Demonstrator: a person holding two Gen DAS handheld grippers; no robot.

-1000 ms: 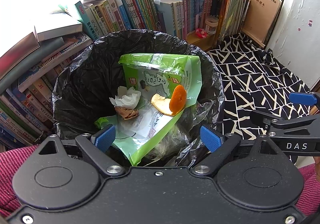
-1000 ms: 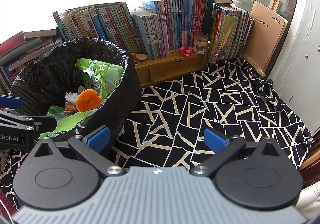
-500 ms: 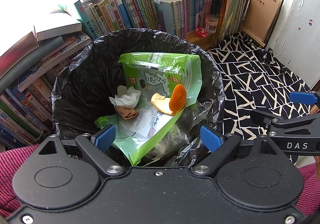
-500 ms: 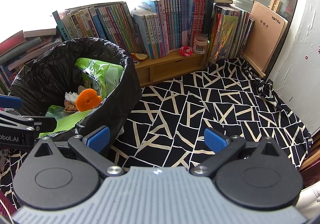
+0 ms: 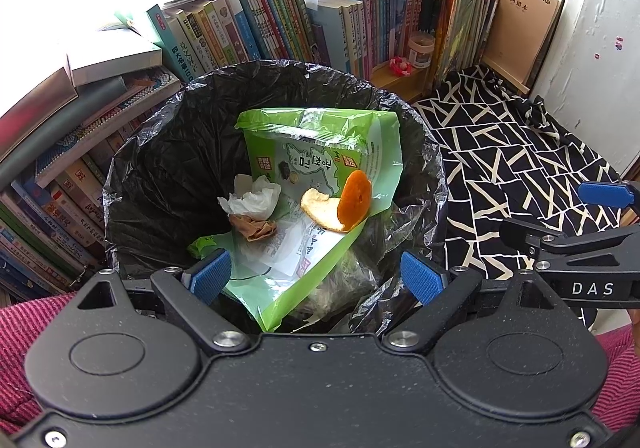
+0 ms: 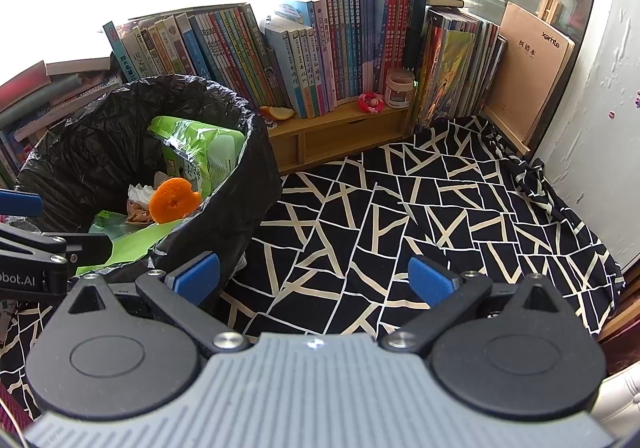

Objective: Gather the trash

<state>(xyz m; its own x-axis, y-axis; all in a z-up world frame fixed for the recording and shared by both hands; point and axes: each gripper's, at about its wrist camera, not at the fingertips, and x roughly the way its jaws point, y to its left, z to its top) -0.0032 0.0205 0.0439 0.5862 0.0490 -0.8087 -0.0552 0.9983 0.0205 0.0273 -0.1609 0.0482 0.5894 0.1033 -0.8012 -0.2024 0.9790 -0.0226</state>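
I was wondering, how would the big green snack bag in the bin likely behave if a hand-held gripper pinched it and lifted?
The green snack bag looks like thin, creased film, so it would probably flop and crumple. It seems flat and empty, likely very light. The orange peel and crumpled tissue lie on it and would probably slide off its glossy surface.

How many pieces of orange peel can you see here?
2: one orange peel lies in the bin on the green wrapper; a second peel sits on the wooden shelf. More may be buried.
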